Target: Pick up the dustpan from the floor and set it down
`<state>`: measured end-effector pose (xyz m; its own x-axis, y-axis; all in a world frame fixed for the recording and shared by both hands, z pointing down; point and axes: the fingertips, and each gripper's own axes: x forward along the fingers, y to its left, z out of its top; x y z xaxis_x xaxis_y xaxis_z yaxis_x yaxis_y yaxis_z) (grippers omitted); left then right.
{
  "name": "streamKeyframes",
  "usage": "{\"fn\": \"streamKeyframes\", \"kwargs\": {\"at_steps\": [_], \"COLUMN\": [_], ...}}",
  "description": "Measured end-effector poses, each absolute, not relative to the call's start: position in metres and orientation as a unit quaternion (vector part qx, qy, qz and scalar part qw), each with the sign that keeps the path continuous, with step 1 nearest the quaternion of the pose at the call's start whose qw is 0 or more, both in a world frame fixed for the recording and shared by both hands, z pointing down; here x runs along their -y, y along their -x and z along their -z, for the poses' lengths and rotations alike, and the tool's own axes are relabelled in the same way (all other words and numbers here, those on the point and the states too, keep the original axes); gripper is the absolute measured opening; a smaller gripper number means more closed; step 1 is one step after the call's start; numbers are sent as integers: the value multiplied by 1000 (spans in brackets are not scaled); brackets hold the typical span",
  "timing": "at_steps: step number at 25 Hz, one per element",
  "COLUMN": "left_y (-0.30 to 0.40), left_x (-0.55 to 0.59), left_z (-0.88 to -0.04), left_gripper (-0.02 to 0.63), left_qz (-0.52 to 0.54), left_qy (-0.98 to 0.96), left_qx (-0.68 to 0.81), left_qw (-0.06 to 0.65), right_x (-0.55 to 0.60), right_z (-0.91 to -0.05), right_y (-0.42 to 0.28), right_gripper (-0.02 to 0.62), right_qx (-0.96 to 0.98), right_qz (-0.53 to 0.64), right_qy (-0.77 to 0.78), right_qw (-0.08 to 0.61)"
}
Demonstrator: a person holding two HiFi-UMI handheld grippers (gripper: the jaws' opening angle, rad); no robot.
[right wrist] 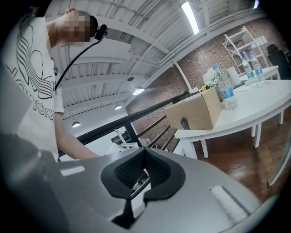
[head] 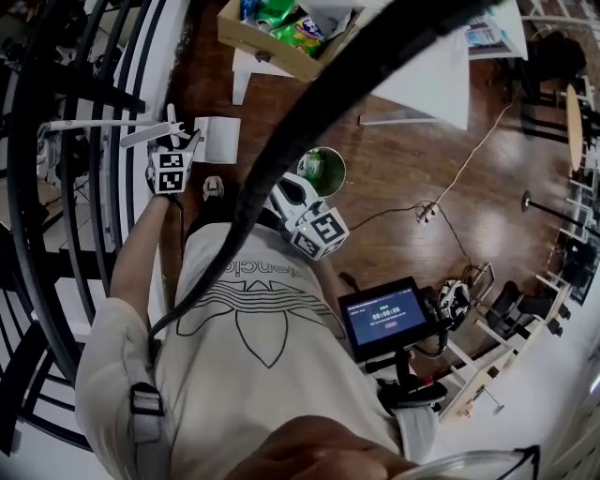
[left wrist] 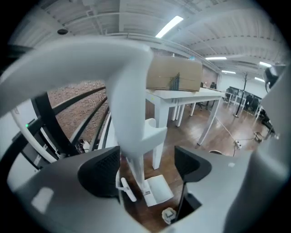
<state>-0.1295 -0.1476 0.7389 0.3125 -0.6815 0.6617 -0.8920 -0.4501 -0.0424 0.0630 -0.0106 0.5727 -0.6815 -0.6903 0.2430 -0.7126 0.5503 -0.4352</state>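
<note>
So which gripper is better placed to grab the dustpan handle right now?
Left. The left gripper has its jaws apart with the handle of the dustpan running between them. The right gripper is shut, empty, and faces the table instead.

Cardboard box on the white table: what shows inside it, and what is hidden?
Cardboard box holds green packets and something blue. Whatever lies beneath them is covered; the picture's edge cuts off its far side.

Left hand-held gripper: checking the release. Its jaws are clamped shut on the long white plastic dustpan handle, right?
No. The left gripper view shows the left hand-held gripper with jaws apart, the long white plastic dustpan handle standing unclamped between them.
</note>
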Motion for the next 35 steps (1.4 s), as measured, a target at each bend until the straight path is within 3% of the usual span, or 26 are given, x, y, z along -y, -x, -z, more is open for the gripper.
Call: {"fn": "streamKeyframes", "kwargs": {"at_steps": [5, 6, 7, 14, 19, 35], "left_y": [166, 164, 156, 57, 44, -1], "left_x": [98, 84, 69, 39, 47, 39], "left_z": [-693, -682, -670, -580, -554, -554], "left_gripper": [403, 237, 22, 20, 20, 20], "left_qz": [-298, -284, -272, -144, -72, -137], "left_qy": [-747, -756, -775, -906, -901, -930], "left_qx": [583, 577, 556, 362, 367, 296], "left_qw": [120, 123, 128, 164, 218, 172], "right_x": [15, 16, 17, 22, 14, 19], "right_z": [-550, -545, -542, -533, -535, -528], "right_y": [-79, -85, -89, -63, -40, -36], "right_gripper": [2, 2, 3, 1, 2, 2], "right_qx": [881, 880, 879, 902, 921, 926], "right_qz": [-227, -220, -215, -202, -176, -166], "right_qy": [-415, -420, -425, -381, -348, -339], "right_qw": [-7, -14, -20, -28, 0, 4]}}
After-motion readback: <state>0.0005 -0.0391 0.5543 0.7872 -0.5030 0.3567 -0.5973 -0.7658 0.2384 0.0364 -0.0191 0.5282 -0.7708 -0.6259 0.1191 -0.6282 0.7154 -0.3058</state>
